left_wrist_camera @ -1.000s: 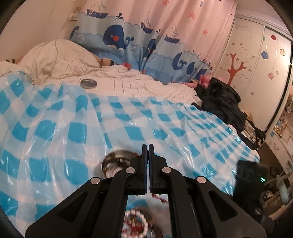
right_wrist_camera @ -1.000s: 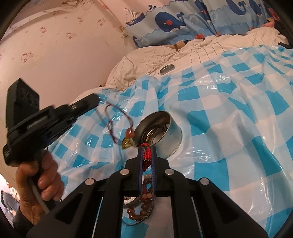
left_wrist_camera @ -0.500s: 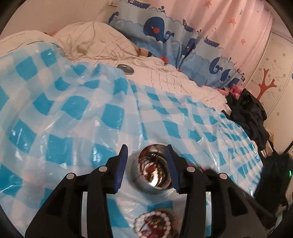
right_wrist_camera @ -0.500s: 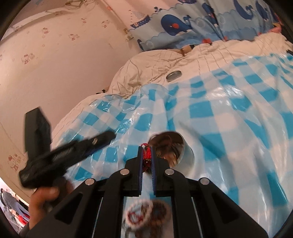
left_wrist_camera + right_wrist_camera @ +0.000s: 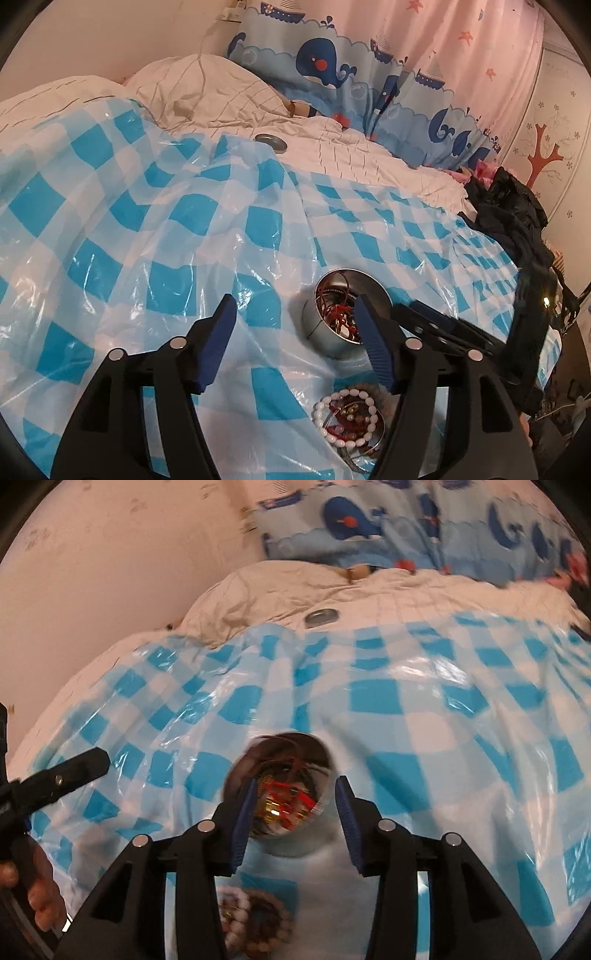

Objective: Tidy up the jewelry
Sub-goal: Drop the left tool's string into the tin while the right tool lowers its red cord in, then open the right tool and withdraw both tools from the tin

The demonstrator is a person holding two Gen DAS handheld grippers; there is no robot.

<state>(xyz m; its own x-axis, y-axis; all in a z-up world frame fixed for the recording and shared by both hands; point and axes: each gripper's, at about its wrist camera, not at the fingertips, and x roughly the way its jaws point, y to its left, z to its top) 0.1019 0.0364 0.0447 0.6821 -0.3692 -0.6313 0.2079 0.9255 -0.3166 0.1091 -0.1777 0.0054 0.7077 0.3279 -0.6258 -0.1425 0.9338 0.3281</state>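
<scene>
A round metal tin (image 5: 325, 338) sits on the blue-and-white checked plastic sheet (image 5: 110, 206), with red cords and metal bangles inside. My left gripper (image 5: 293, 310) hovers just left of the tin, its jaws opening with nothing between them. My right gripper (image 5: 295, 786) hangs over the tin (image 5: 291, 738), its jaws also opening. A blurred red cord piece with a gold bit (image 5: 288, 799) lies in the tin's mouth between them, clear of the pads. A pile of bead bracelets (image 5: 349, 417) lies in front of the tin.
The tin's lid (image 5: 271, 142) rests on the white quilt (image 5: 362, 166) at the back. Dark clothes (image 5: 513, 218) are heaped at the bed's right edge. A hand (image 5: 40, 897) grips the left gripper's handle at the lower left. Behind hang whale-print curtains (image 5: 325, 70).
Both grippers went from shut to open. The red cord that the right gripper pinched now lies loose in the tin. The left view swung over towards the tin.
</scene>
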